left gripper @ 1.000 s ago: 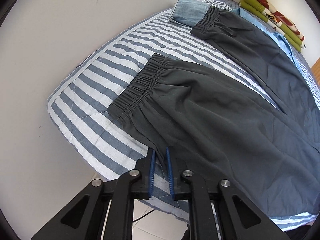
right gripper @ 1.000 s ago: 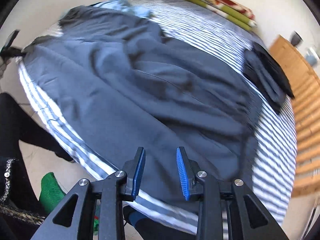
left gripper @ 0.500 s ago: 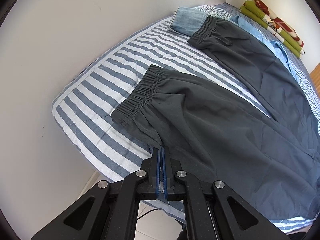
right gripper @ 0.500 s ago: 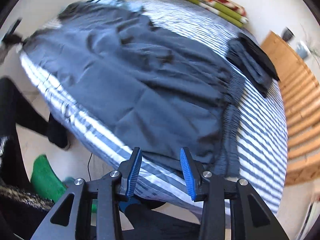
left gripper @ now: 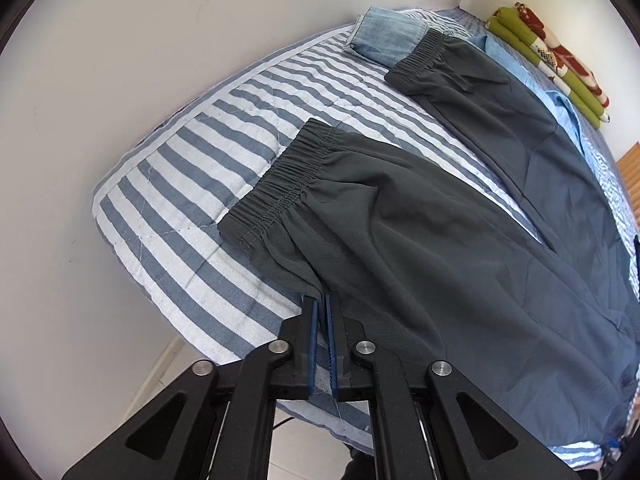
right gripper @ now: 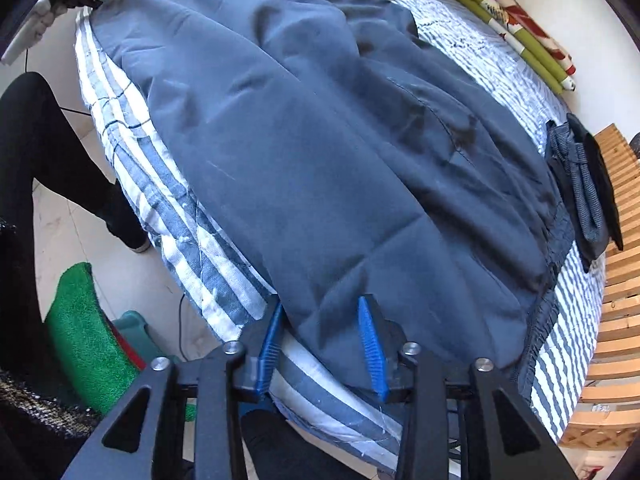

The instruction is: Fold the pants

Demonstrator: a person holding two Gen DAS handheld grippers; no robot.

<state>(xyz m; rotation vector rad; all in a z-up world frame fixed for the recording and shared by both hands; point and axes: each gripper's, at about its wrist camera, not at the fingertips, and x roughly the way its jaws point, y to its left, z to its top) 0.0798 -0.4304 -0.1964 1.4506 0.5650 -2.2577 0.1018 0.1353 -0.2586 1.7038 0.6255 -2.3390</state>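
Pinching the pants (left gripper: 440, 240) hem, the left gripper (left gripper: 322, 312) holds; the right gripper (right gripper: 320, 320), jaws just closing, straddles fabric ahead and should bite fully before lifting.

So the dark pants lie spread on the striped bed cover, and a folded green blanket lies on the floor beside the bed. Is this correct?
Not quite. The folded green blanket is not on the floor: it lies on the bed, at the far end against the wall, as the left wrist view shows. The rest is right: the dark pants lie spread on the striped bed cover.
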